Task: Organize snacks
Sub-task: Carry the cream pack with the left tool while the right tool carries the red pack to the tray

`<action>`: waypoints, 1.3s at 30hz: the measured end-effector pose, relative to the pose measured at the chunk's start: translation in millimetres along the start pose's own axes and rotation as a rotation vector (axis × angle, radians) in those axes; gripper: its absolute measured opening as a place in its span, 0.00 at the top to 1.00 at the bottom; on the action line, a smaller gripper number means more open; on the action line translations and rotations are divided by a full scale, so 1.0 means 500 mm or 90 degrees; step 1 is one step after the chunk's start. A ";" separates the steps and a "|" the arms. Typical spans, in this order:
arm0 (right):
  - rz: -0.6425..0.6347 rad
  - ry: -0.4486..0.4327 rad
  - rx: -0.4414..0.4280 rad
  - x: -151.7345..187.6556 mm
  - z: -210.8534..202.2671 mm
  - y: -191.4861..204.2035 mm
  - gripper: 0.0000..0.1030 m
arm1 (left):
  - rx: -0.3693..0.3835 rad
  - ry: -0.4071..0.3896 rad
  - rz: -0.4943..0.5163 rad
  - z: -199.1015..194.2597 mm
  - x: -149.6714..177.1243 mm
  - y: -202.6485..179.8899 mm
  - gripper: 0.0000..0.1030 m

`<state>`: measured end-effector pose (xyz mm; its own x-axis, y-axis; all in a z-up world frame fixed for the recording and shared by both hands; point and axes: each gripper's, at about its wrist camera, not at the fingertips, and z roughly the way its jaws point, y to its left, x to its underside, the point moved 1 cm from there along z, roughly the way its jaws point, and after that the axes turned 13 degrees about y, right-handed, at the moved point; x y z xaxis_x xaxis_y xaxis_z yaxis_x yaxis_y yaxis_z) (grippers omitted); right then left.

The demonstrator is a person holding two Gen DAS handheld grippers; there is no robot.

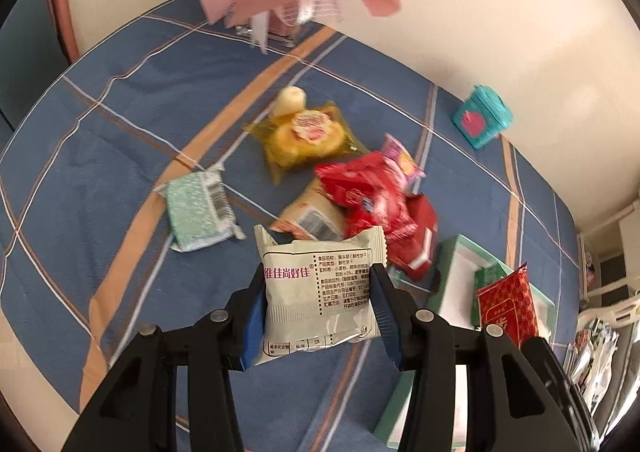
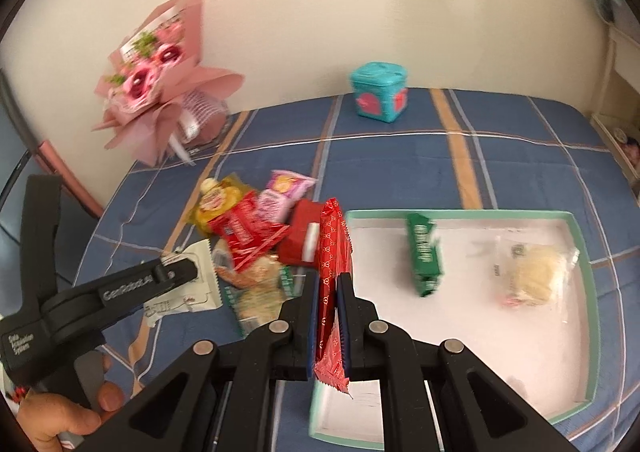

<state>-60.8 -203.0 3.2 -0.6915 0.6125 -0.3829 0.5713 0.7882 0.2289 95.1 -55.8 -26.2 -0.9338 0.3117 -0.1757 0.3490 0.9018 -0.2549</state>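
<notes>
L gripper point(image 1: 318, 292) clamps 1 white snack pack point(image 1: 320, 292); R gripper point(image 2: 331, 292) pinched tight on 1 red sachet point(image 2: 334, 252); 2 snacks in tray point(image 2: 582, 252)

Your left gripper point(image 1: 320, 308) and right gripper point(image 2: 330, 316) are matte black plastic with ribbed blue pads on the fingers point(image 1: 387, 312) and round silver pivot screws. White lettering marks the left one's side.

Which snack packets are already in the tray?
Two lie inside the tray: the green packet and the clear-wrapped pale pastry. The others sit on the tablecloth or in grippers.
</notes>
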 end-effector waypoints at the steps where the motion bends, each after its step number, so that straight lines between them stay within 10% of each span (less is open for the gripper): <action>1: 0.008 -0.001 0.002 -0.001 -0.003 -0.012 0.91 | 0.001 0.001 0.006 0.001 0.004 -0.010 0.52; 17: 0.118 -0.016 0.044 0.008 -0.062 -0.225 0.91 | -0.004 0.024 0.141 0.038 0.086 -0.199 0.51; 39: 0.164 0.013 -0.003 -0.015 0.022 -0.280 0.90 | -0.037 0.072 0.230 0.181 0.103 -0.315 0.51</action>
<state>-130.6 -318.4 -35.8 -0.5328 0.7937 -0.2936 0.7275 0.6068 0.3202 -0.9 -208.9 -80.8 -0.7557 0.6403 -0.1376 0.6548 0.7426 -0.1408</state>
